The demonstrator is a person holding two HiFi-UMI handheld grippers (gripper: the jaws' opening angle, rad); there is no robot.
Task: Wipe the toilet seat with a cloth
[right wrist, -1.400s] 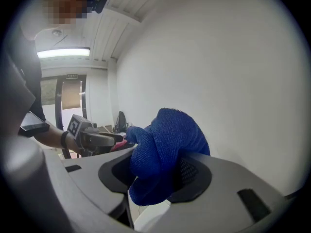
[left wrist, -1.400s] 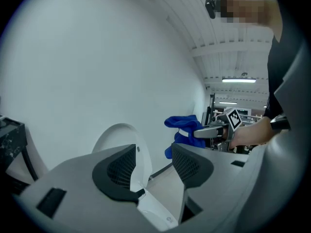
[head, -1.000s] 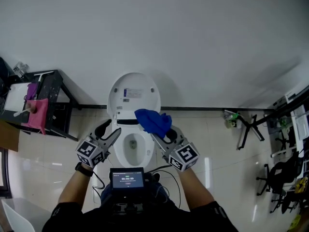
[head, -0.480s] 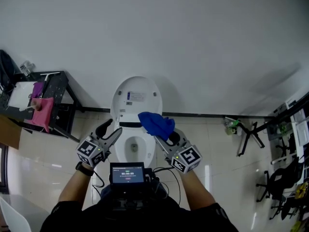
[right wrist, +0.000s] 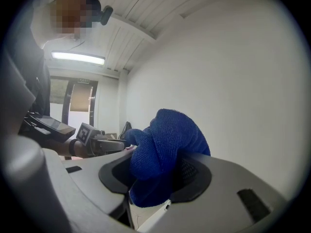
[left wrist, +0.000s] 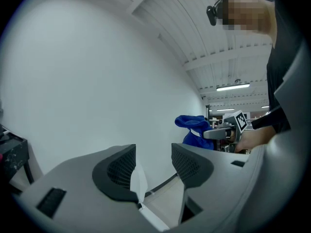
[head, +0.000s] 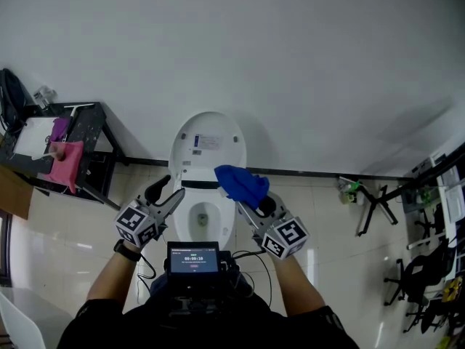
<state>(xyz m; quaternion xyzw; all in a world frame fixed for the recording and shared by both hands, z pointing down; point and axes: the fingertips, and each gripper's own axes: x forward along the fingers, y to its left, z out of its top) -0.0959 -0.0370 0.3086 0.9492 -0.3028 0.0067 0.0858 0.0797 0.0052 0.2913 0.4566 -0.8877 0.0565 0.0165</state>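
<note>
At the upper left of the head view a black rack (head: 86, 133) carries a pink rag (head: 64, 158), well apart from the work. Lower and nearer the middle, the left gripper (head: 166, 193) hangs over the left edge of the toilet. Its jaws are released, with only wall and floor showing through the gap between them.

In the middle of the frame the lid (head: 208, 145) stands raised against the wall. Below it the toilet seat (head: 223, 227) rings the bowl, its long axis running up and down the picture, away from the person.

Just right of the bowl, the right gripper (head: 244, 197) has its jaws clenched on the bunched blue cloth (head: 242, 183), which bulges out beyond the tips. It appears to hover above the seat's upper right part, not yet touching. The seat lies down and to the left of the cloth, so the right gripper is the nearer one and would need to go down.

At the far right a folded stand (head: 372, 192) lies on the floor.
</note>
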